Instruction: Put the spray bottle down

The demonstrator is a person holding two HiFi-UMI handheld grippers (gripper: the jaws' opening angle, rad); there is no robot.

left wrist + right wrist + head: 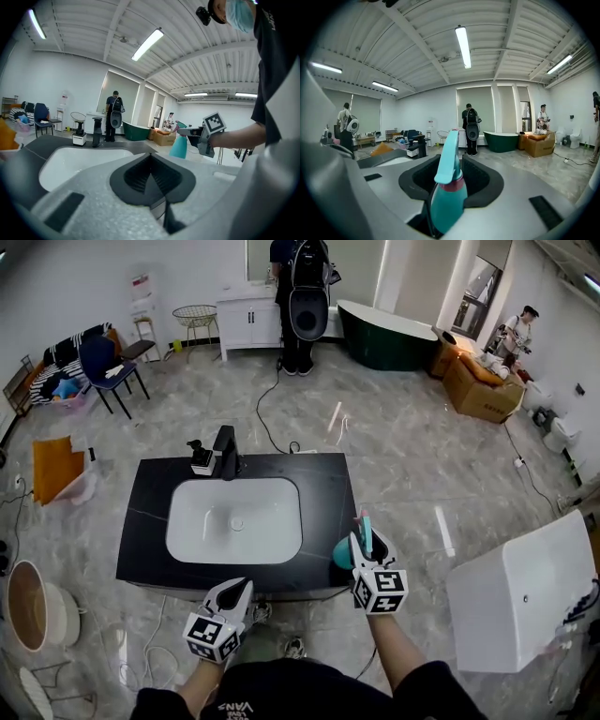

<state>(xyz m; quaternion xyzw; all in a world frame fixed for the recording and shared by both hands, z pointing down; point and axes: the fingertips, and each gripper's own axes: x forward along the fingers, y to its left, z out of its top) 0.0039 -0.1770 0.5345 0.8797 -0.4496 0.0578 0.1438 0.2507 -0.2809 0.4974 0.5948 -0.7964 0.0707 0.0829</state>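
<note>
right gripper (451, 171): jaws pinching the teal spray bottle (343, 555) by its body, with the trigger head upright between them. the bottle hangs over the near right corner of the black countertop (323, 486), right of the white basin (192, 526), which shows only its drain (237, 521). whether the bottle touches the countertop cannot be told. left gripper (240, 591): jaws pressed together on nothing, at the near edge. a black faucet (225, 450) stands at the far rim.
</note>
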